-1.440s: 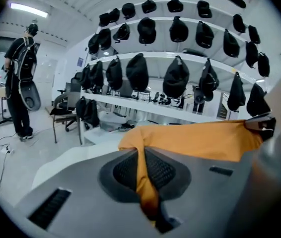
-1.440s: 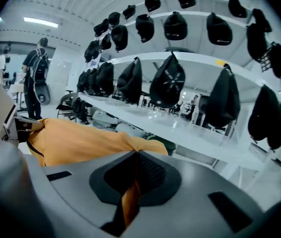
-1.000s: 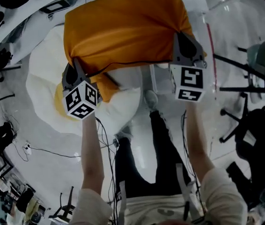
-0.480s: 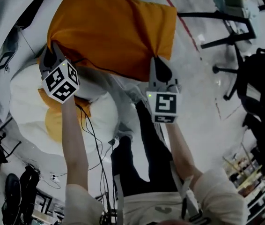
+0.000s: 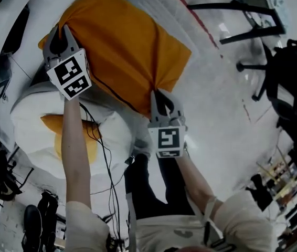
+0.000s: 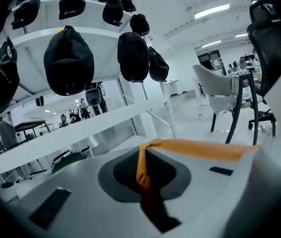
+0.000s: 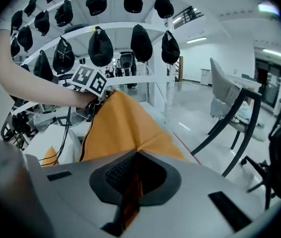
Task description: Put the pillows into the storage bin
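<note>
Jaws shut on orange pillow (image 5: 119, 49) corners, left gripper (image 5: 60, 34) and right gripper (image 5: 161, 97) alike. Likely soft, light, floppy; edge pinches suit.

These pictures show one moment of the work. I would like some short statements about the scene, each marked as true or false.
1. The left claw is shut on a corner of the orange pillow. True.
2. The right claw is open and holds nothing. False: it is shut on the fabric of the same pillow.
3. The held pillow rests inside a storage bin. False: it hangs in the air between the two claws.
4. A second orange pillow lies on a white cushion. True.
5. Black caps hang from a white rack. True.
</note>
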`<state>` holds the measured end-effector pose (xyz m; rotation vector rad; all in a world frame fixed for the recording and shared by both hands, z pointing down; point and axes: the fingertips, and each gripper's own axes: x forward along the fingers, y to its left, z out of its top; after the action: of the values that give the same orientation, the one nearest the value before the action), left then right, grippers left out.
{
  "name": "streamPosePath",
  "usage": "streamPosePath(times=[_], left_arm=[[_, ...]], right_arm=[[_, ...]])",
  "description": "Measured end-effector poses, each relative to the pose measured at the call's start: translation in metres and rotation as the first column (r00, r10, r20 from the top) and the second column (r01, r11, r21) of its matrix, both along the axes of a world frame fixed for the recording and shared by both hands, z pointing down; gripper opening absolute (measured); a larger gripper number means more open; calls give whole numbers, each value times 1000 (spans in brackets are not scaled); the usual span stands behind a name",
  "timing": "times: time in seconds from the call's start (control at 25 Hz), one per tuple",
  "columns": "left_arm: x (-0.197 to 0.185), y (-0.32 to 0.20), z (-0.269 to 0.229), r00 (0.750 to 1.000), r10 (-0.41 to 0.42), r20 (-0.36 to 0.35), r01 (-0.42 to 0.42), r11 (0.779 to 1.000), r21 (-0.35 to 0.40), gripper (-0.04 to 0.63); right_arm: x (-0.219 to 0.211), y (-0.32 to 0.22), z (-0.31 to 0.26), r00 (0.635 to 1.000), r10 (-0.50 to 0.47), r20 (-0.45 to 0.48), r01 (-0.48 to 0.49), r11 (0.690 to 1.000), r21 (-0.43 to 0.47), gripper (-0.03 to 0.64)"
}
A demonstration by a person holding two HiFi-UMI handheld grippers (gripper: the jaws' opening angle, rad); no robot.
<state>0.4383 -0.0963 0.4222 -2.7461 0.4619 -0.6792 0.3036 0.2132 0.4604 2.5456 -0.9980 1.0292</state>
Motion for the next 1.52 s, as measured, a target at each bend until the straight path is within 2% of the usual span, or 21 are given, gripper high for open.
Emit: streamPosePath(times=[0.08,0.32,0.44,0.48,0.52,0.56,0.6,0.64,0.72,0.8,0.88,1.0,1.16,1.24,1.36,1.44,1.52], left_arm=[[10,4,-1,1000,10,-18,-10,1000,1,18],[41,11,-3,997,54,-51,-53,998,25,18],[56,16,6,993,101,-60,-100,995,20,23],[60,15,10,992,106,-71,-107,994,-5,36],[62,12,13,991,91,-98,-97,994,-52,81],[61,8,15,990,52,-133,-69,990,-120,133],[59,3,17,987,3,-163,-35,980,-195,210],[55,0,19,984,-34,-173,-11,968,-249,230],[46,4,28,989,-35,-140,-3,963,-268,230],[35,9,38,996,-4,-90,-18,970,-244,230],[22,9,46,998,-14,-65,-3,968,-251,230],[8,4,53,997,-57,-51,41,958,-285,230],[-4,1,48,997,-56,-46,42,964,-261,230],[-11,-1,37,996,-54,-74,36,972,-233,230],[-25,-4,10,986,-54,-155,20,977,-211,230],[-41,-7,-6,978,-77,-195,32,974,-226,230],[-66,-16,-17,968,-125,-216,73,970,-233,230]], right_arm=[[9,1,2,1000,26,-12,-26,1000,7,11],[20,-1,12,1000,11,11,-11,999,-53,11],[22,-3,33,998,58,23,-56,997,-57,12],[23,-1,48,993,103,52,-98,992,-83,12],[25,4,65,982,169,89,-158,979,-126,25],[29,9,82,963,237,125,-214,961,-173,67],[35,12,93,949,281,146,-249,947,-204,129],[43,14,97,945,297,140,-265,941,-210,239],[64,13,87,950,300,86,-283,944,-172,249],[80,9,75,948,311,72,-302,947,-113,249],[91,6,68,947,314,63,-309,948,-77,249],[101,0,61,954,295,45,-293,955,-56,249],[101,-14,51,965,261,25,-261,965,-35,249],[96,-22,45,970,240,28,-240,971,-21,249],[91,-34,31,978,203,41,-205,978,39,245],[80,-53,9,995,96,33,-100,984,144,235],[59,-82,-18,998,-67,10,62,960,273,235]])
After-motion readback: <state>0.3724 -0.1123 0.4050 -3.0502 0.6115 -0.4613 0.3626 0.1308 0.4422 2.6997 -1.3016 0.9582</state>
